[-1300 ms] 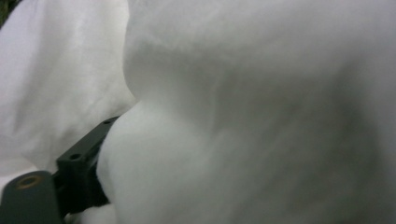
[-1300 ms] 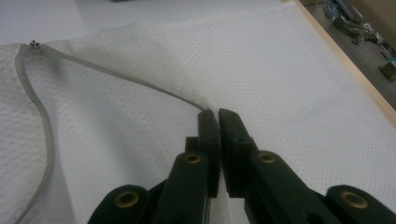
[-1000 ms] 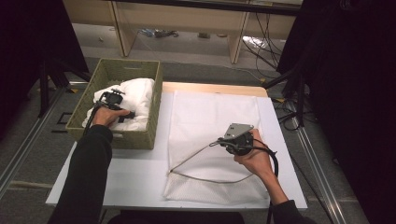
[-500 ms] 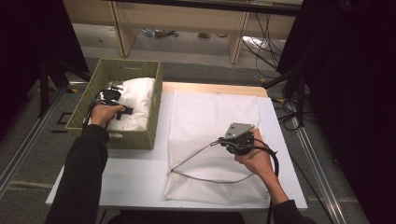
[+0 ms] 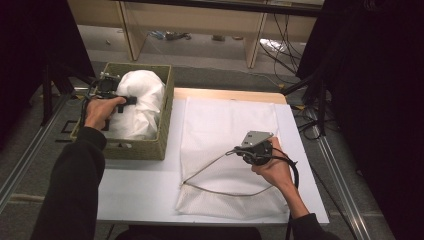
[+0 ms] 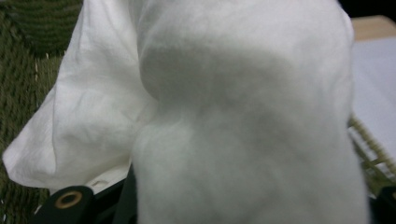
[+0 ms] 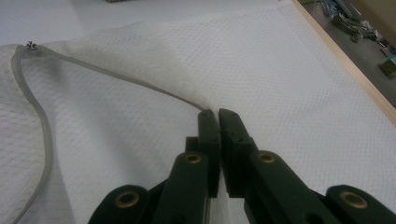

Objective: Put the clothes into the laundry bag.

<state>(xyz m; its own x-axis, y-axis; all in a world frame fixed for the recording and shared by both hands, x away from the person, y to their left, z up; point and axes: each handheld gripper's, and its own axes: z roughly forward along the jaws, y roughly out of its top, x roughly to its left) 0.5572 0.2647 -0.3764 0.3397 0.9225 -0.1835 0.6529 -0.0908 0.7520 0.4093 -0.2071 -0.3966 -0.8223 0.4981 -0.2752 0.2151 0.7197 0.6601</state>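
White crumpled cloth [image 5: 137, 102] bunched up tall in the green woven basket [image 5: 145, 150], upper left of frame. White mesh laundry bag [image 5: 227, 125] lies flat at centre, grey-edged opening [image 5: 220, 190] lifted at lower centre.

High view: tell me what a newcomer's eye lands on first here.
First the bundle of white cloth bulging out of the green woven basket at the table's left, with the left gripper closed on it; its jaws have just been closing on the cloth. Next the white mesh laundry bag spread flat across the middle of the table, where the right gripper pinches its grey zipper edge and lifts the mouth open.
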